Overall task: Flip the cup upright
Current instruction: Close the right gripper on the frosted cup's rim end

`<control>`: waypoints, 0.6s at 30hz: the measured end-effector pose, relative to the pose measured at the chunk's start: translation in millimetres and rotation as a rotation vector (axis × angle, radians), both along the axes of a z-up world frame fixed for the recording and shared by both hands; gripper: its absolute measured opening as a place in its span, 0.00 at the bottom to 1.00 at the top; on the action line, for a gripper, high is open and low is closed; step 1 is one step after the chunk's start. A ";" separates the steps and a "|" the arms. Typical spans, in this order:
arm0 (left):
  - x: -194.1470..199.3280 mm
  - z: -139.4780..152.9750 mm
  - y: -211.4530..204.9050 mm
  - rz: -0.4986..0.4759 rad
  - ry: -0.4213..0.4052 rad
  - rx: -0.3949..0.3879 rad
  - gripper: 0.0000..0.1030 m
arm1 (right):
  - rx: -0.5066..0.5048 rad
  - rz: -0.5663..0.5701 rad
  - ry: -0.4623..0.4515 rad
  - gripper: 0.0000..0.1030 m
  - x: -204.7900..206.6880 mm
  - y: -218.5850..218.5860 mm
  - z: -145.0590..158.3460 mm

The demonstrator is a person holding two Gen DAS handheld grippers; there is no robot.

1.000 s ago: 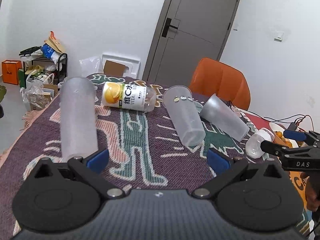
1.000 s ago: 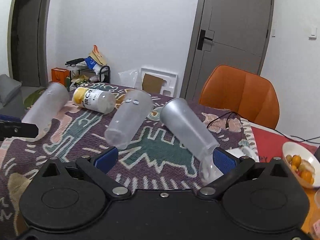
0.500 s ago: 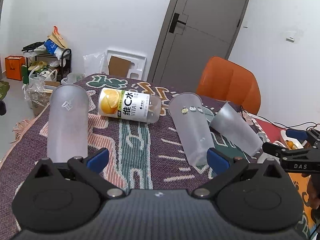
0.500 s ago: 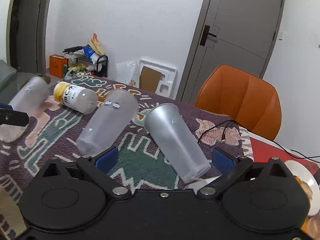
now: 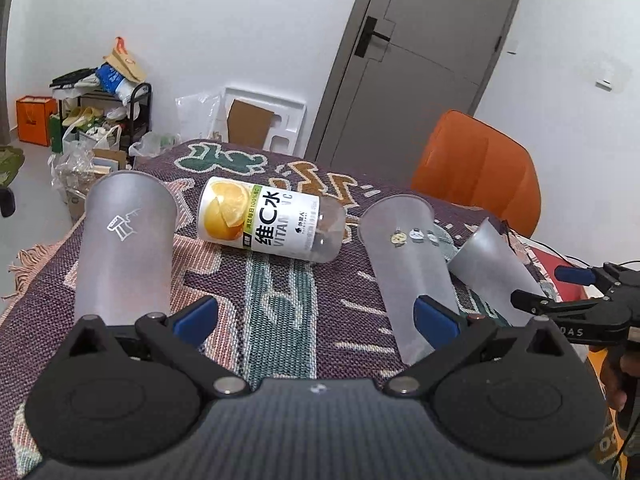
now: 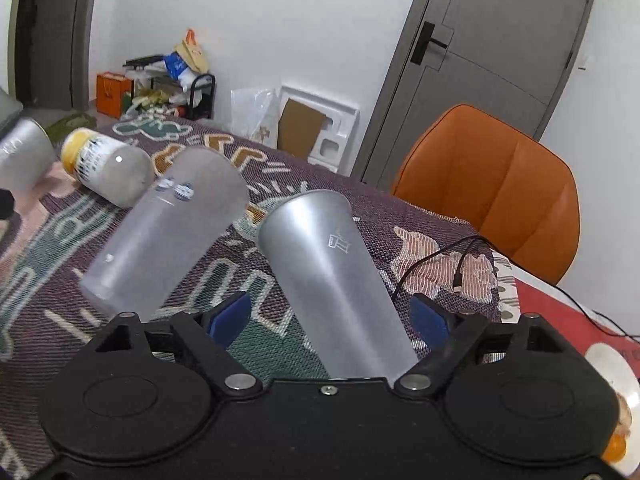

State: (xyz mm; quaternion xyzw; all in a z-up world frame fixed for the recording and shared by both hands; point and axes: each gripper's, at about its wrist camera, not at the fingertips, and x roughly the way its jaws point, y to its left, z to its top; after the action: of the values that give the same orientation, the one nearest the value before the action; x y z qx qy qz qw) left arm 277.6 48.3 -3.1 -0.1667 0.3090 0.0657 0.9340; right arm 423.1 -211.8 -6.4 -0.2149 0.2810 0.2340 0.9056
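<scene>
Three frosted plastic cups lie on their sides on a patterned cloth. In the left wrist view, one cup [image 5: 124,248] lies at the left, one with small stickers [image 5: 408,268] lies right of centre, and a third [image 5: 496,260] lies further right. My left gripper [image 5: 316,316] is open and empty above the cloth between the first two cups. My right gripper [image 6: 330,316] is open, with the third cup [image 6: 332,276] lying between its blue pads [image 6: 230,316]. The sticker cup [image 6: 168,232] lies to its left. The right gripper also shows in the left wrist view [image 5: 568,292].
A vitamin C drink bottle [image 5: 272,220] lies on its side behind the cups. An orange chair [image 5: 476,168] stands at the table's far side. A black cable [image 6: 444,264] lies on the cloth at the right. A bowl of small oranges [image 6: 616,400] is at the right edge.
Both grippers have moved toward me and downward, so the cups sit closer. The third cup now lies between the right gripper's open fingers.
</scene>
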 end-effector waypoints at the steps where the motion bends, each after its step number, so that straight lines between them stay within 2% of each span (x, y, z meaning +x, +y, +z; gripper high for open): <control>1: 2.3 -0.7 0.2 -0.004 0.004 -0.004 1.00 | -0.014 0.001 -0.001 0.82 3.6 2.2 -2.2; 9: 14.8 -5.0 -2.2 -0.014 0.007 -0.006 1.00 | -0.142 0.066 -0.019 0.82 20.6 18.6 -6.5; 18: 15.5 -7.7 -2.3 -0.013 0.007 -0.032 1.00 | -0.272 0.127 0.072 0.81 42.3 33.4 -22.4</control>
State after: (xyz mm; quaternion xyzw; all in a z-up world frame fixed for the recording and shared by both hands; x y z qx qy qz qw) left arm 293.1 46.0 -10.8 -0.1796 0.3144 0.0554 0.9305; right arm 465.4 -178.4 -28.8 -0.3443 0.3280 0.2581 0.8410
